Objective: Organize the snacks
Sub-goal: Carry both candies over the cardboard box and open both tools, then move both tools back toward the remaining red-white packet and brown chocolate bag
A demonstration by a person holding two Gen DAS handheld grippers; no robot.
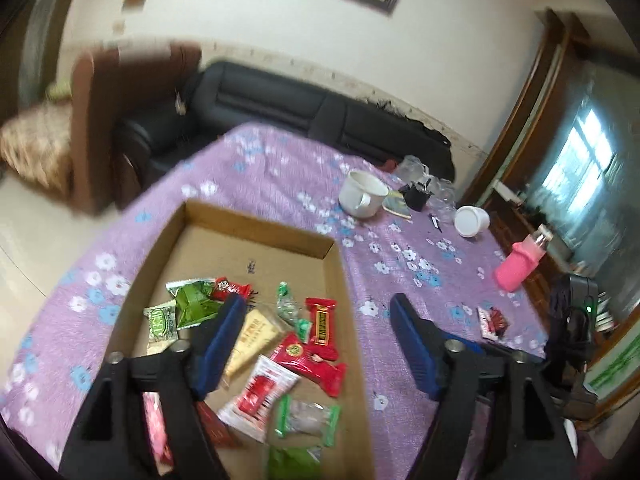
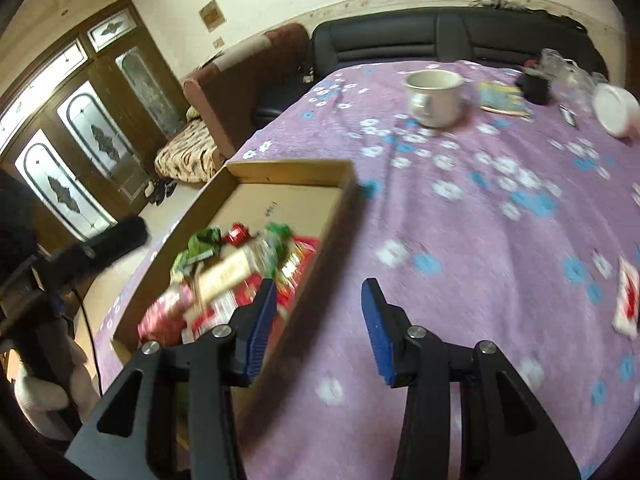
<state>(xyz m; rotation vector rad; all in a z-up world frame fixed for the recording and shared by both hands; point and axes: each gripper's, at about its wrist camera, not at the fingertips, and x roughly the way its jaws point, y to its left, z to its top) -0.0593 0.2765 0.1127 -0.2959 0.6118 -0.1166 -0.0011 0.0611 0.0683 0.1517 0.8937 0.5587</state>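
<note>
Lying alone on the tablecloth point(image 2: 480, 240), right of both open, empty grippers point(image 2: 320, 316): last snack packet point(image 2: 627, 300), nearer the right one.

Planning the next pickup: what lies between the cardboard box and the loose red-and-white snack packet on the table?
Only bare purple floral tablecloth lies between the cardboard box and the red-and-white snack packet; the right wrist view shows it best.

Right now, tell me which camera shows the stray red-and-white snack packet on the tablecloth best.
The left wrist view: the packet lies whole on the purple tablecloth, right of the cardboard box. The right wrist view shows it only blurred at the frame's right edge.
</note>
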